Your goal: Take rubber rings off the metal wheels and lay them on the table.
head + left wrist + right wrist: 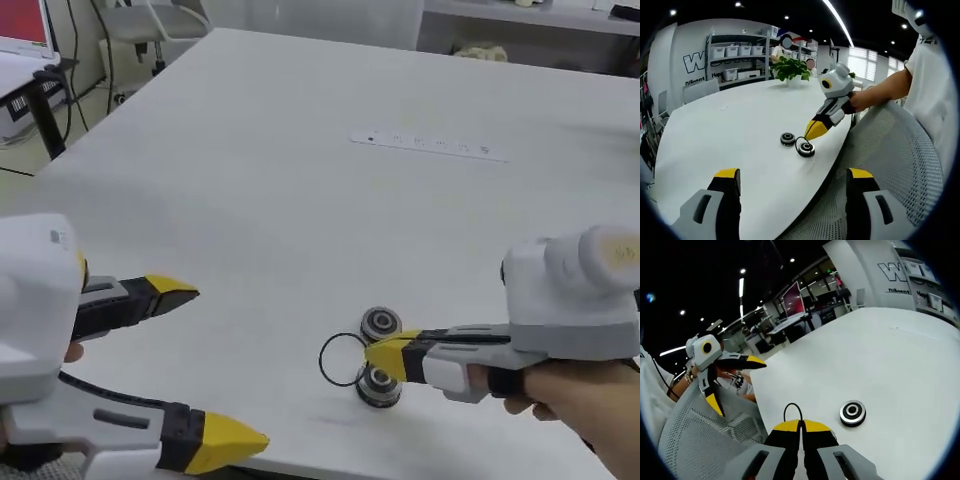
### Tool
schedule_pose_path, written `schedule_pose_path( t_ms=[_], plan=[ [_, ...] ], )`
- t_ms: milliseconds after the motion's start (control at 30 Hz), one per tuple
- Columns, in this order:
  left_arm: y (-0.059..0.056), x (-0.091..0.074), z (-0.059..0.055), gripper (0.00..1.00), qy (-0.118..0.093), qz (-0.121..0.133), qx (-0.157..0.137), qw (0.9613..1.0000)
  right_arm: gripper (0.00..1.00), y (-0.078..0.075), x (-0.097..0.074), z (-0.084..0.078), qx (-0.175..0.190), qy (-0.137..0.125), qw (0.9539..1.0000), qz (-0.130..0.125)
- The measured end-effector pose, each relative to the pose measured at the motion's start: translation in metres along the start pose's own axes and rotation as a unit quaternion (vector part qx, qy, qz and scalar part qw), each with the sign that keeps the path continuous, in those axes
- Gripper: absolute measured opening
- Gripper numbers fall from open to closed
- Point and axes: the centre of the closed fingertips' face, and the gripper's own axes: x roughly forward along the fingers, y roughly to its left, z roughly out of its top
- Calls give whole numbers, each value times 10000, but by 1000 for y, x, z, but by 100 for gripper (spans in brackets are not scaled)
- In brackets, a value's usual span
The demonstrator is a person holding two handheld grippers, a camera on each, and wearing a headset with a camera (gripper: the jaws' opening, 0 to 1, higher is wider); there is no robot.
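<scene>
- Power strip [430, 146]: white, lies flat on the far part of the table [250, 200].
- Office chair [150, 25]: stands beyond the table's far left corner.
- Monitor [22, 22]: red screen, far left.
- Mesh chair [890, 150]: grey, at the table's edge.
- Plant [790, 67]: green, at the table's far end.
- Shelves [735, 52]: hold white bins.

We see a white table [300, 190]. The rubber ring [338, 358] is black. The metal wheel [381, 324] and the second wheel [379, 386] are silver with dark concentric circles. The left gripper [215, 365] and the right gripper [380, 352] have white-grey bodies, black jaws and yellow tips.
</scene>
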Motion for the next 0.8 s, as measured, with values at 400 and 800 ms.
schedule_pose_path(
  t_ms=[400,800],
  plan=[
    [-1,1,0,86,-5,-16,8,10000,0,13,11,-4,10,-88,9998,189],
    [-1,1,-1,86,58,-25,71,10000,0,14,29,-14,108,196,9997,95]
  ],
)
